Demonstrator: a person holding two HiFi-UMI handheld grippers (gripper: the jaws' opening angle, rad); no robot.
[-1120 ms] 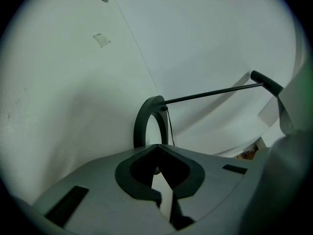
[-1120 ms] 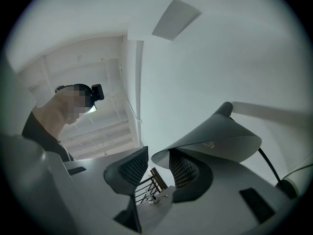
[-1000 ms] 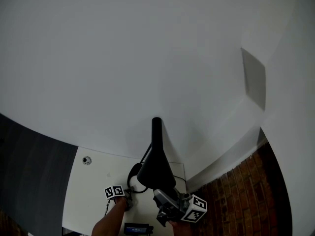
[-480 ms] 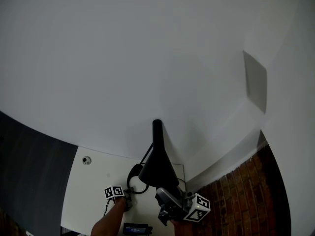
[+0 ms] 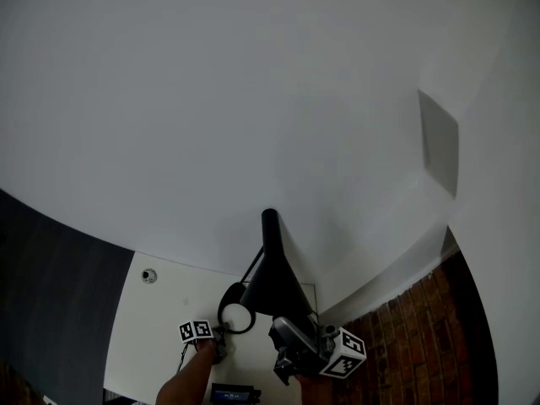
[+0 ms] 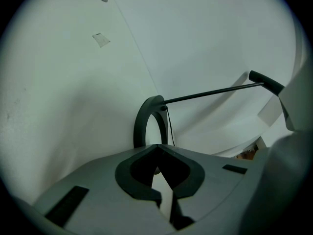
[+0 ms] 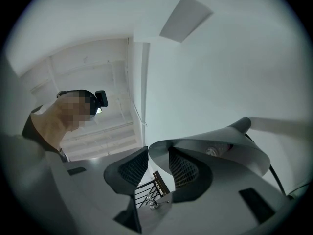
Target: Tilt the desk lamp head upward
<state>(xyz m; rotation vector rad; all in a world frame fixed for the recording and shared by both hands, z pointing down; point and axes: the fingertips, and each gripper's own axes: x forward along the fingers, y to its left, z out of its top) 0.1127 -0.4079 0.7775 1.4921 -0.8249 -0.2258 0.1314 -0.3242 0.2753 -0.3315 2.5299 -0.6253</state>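
Gripping black cone lamp head (image 5: 272,287) at 5 o'clock rim to tip it up: right gripper (image 7: 157,156) | left gripper (image 6: 157,150) squeezed empty near black ring base (image 6: 141,124)

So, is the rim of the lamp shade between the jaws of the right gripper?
Yes, the right gripper view shows the rim of the lamp shade sitting between the two jaws of the right gripper.

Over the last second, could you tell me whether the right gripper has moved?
Yes: the right gripper has drifted slightly right, toward the brick wall, while the grommet hole stays put.
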